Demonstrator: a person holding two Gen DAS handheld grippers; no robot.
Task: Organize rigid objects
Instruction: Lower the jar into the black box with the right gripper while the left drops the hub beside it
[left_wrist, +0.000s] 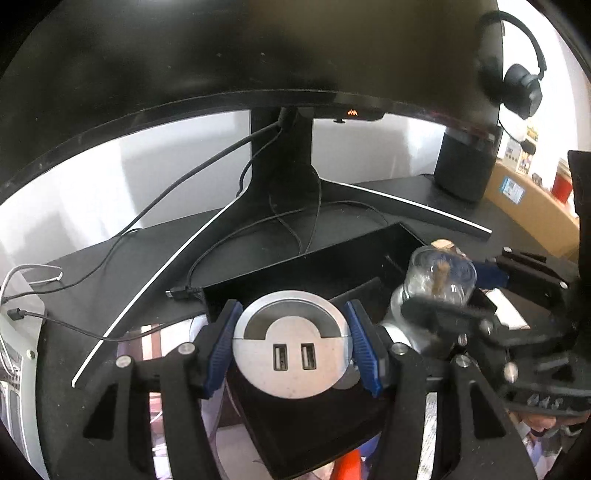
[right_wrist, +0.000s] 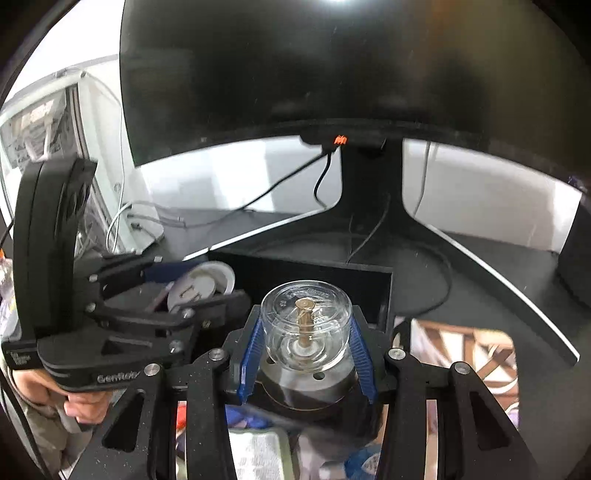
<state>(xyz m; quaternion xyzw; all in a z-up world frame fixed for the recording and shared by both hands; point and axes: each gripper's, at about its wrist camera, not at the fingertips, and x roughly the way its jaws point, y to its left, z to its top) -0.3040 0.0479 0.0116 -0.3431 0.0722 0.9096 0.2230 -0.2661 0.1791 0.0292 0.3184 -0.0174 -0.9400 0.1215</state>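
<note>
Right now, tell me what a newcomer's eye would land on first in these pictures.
The left gripper clamps a round silver USB hub with two ports, front and centre. The right gripper grips a clear glass jar with a brass stem inside, above the black box. A large dark monitor looms behind both.

USB hub (left_wrist: 291, 350) sits left of the glass jar (left_wrist: 436, 280) — both before the box (left_wrist: 314, 266), monitor (left_wrist: 258, 55) behind.

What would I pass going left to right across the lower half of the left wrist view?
White cable loop → black USB plug → silver USB hub in the left gripper → glass jar → right gripper.
</note>
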